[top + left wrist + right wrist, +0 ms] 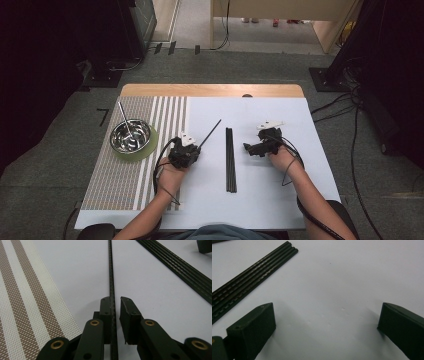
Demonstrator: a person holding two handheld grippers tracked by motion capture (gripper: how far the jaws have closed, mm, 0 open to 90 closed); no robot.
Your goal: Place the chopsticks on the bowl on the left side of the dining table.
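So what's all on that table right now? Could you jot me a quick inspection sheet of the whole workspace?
Surface: white sheet over a wooden table, with a striped woven mat on its left part.
Job's things: one thin black rod between the left gripper's jaws; a bundle of black rods lying side by side mid-table.
Clutter: steel bowl with a metal stick in it, on a green coaster on the mat.
Grippers: left gripper nearly closed around the single rod, a slim gap on one side; right gripper wide open, nothing between its jaws.
Cables: one trails from each gripper along the forearms; more lie on the floor at the right.
Surroundings: grey carpet, dark equipment stands, pale wooden furniture beyond.
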